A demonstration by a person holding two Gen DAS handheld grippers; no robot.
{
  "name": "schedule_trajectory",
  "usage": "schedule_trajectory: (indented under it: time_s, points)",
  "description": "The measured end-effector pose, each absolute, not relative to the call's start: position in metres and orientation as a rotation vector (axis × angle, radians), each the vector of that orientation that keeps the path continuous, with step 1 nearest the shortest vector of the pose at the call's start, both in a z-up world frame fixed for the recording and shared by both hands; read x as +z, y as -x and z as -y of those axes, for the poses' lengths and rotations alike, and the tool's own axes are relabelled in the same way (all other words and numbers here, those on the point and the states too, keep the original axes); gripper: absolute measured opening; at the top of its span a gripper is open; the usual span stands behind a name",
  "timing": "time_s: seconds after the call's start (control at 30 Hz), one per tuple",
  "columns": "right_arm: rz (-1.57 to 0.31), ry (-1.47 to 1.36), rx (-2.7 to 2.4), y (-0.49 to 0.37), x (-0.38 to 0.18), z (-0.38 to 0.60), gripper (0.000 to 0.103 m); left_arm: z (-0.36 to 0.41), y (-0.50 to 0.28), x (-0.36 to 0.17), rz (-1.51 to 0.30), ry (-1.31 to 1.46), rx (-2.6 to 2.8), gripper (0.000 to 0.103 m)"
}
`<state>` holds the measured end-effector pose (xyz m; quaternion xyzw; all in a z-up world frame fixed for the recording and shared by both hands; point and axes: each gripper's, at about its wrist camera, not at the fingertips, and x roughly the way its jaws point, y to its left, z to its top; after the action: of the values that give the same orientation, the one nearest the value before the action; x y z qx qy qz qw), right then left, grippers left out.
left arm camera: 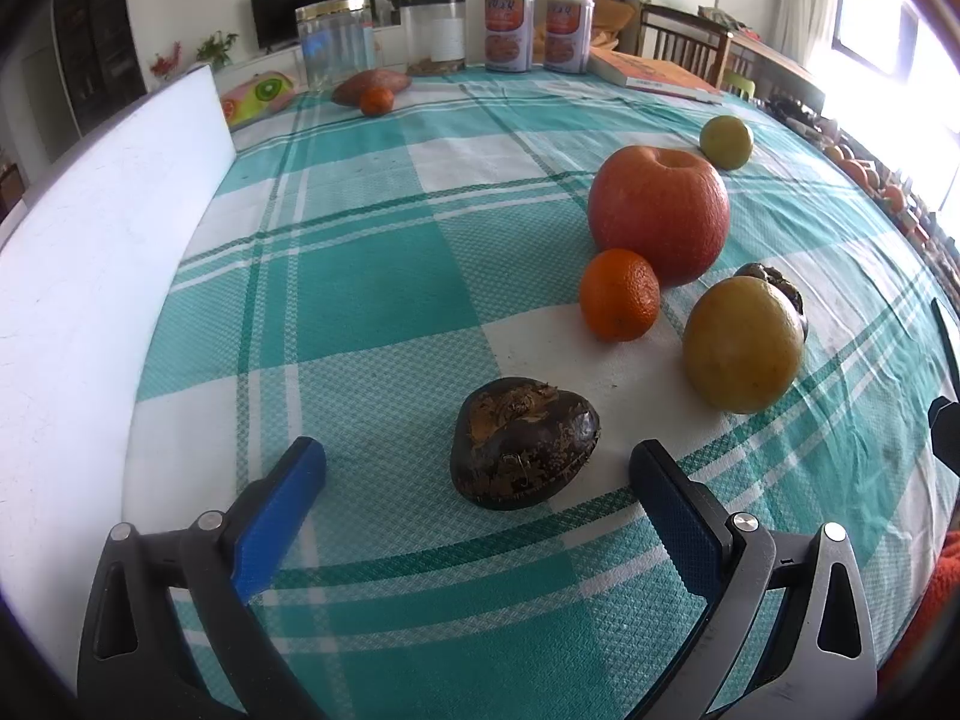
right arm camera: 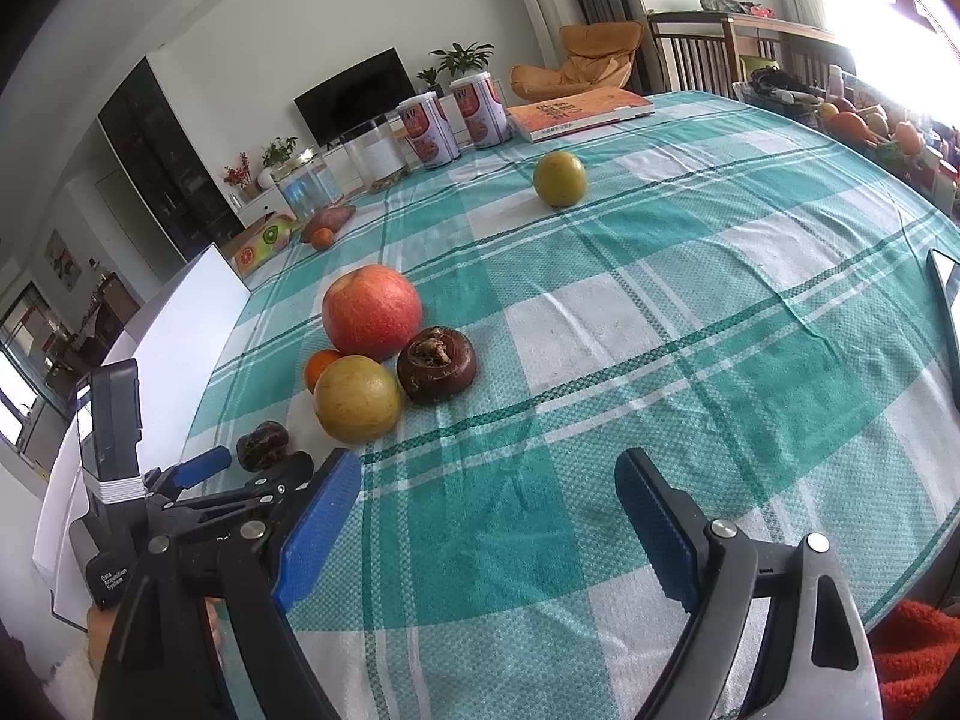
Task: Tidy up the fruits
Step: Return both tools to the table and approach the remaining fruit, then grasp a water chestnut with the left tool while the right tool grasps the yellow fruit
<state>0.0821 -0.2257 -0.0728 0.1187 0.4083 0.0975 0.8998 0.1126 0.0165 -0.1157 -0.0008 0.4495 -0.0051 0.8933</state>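
Note:
My left gripper [left arm camera: 477, 456] is open, low over the checked cloth, its blue fingers on either side of a dark brown water chestnut [left arm camera: 523, 443] without touching it. Beyond it lie a small orange [left arm camera: 619, 294], a red apple [left arm camera: 659, 213], a yellow fruit [left arm camera: 743, 353] with a second dark chestnut [left arm camera: 777, 282] behind it, and a small green-yellow fruit [left arm camera: 726, 141] farther back. My right gripper [right arm camera: 487, 471] is open and empty over bare cloth. Its view shows the apple [right arm camera: 372, 312], yellow fruit [right arm camera: 357, 399], second chestnut [right arm camera: 437, 363], green-yellow fruit [right arm camera: 559, 177] and the left gripper [right arm camera: 255, 459].
A white board [left arm camera: 102, 252] stands along the table's left edge. At the far end are jars [left arm camera: 335, 42], two cans [left arm camera: 509, 30], a book [left arm camera: 654, 75], a sweet potato [left arm camera: 369, 86] with a small orange [left arm camera: 377, 101], and a fruit-print box [left arm camera: 255, 97]. A dark object [right arm camera: 945, 312] lies at the right.

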Motion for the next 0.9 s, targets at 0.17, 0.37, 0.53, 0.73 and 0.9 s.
schedule_trajectory:
  time_s: [0.17,0.37,0.53,0.73,0.9]
  points:
    - [-0.850,-0.243,0.204,-0.083,-0.074,0.225,0.087,-0.016,-0.113,-0.116,-0.932,0.002,-0.010,0.102]
    - [-0.849,-0.255,0.200,-0.083,-0.074,0.228,0.087,-0.019,-0.110,-0.114,-0.925,0.028,-0.062,0.102]
    - [-0.844,-0.258,0.200,-0.082,-0.073,0.228,0.087,-0.030,-0.104,-0.108,-0.912,0.112,-0.188,0.099]
    - [-0.851,-0.246,0.199,-0.082,-0.073,0.225,0.087,-0.022,-0.109,-0.104,-0.900,0.074,-0.219,0.072]
    - [-0.851,-0.255,0.203,-0.082,-0.074,0.227,0.087,-0.019,-0.105,-0.104,-0.890,0.027,-0.189,0.042]
